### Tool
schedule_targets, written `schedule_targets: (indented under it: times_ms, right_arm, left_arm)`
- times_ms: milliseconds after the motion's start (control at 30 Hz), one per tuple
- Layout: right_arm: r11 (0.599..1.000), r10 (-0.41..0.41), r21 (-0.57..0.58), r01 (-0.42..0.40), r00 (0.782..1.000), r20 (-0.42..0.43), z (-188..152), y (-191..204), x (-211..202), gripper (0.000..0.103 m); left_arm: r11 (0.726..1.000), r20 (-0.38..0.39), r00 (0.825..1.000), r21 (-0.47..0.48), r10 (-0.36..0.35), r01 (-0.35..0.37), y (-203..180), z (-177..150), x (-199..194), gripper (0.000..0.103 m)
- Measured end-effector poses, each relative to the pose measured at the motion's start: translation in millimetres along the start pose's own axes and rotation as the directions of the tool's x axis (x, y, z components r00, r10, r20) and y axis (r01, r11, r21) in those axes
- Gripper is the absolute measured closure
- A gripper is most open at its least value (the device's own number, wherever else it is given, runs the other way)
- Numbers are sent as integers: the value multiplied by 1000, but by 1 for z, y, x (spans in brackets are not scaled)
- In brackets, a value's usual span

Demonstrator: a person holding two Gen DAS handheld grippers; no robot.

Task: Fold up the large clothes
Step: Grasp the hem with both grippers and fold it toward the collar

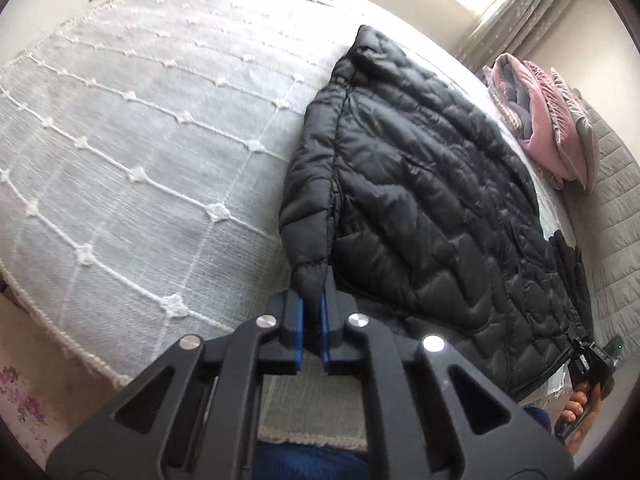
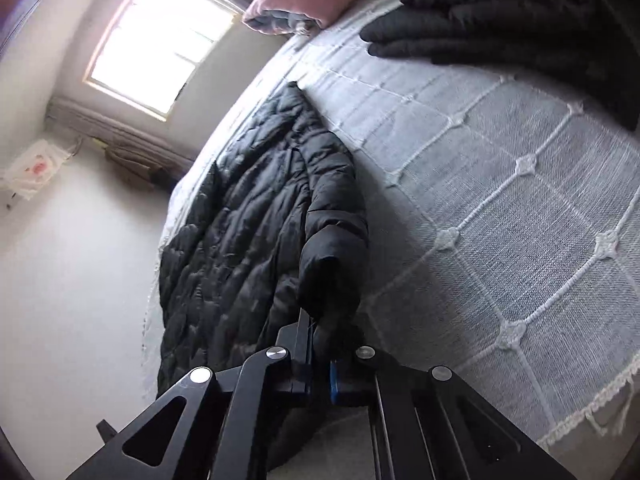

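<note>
Bedroom, bed [image 1: 132, 152] under a grey-white woven bedspread with a raised cord grid and knotted tufts. Nearest us: left gripper [image 1: 315, 280] clamped on a sleeve cuff of the black puffer jacket [image 1: 420, 184]; right gripper [image 2: 320, 332] pinched on the other cuff. Jacket lies flat along the bed's edge, quilted in slick, puffy chevron channels. Beyond it, a folded pink blanket stack [image 1: 548, 120]; in the right view, a dark folded garment pile [image 2: 500, 12]; window [image 2: 160, 36] at the back. Our risks: slippery shell and compressible fill could let a cuff slide out when we lift; hem overhangs the edge, so uneven pulling may drag the jacket to the floor; trapped air may spring folds open.
</note>
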State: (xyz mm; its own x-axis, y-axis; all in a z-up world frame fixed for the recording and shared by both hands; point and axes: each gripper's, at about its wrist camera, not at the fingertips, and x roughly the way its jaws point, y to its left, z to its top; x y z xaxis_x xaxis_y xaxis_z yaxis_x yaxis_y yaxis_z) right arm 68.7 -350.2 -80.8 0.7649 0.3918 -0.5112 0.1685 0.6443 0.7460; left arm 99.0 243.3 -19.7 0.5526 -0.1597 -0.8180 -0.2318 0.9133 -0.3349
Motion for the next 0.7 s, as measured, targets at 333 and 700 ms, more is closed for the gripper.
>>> schedule_targets:
  times_ms: [333, 700]
  right_arm:
    - [996, 71, -56, -66, 993, 89, -7, 23, -43, 100]
    - [955, 289, -143, -261, 926, 243, -21, 48, -140, 100]
  left_arm:
    - [999, 55, 998, 34, -38, 36, -1, 3, -44, 96]
    - [982, 224, 957, 97, -181, 163, 1, -31, -173, 96]
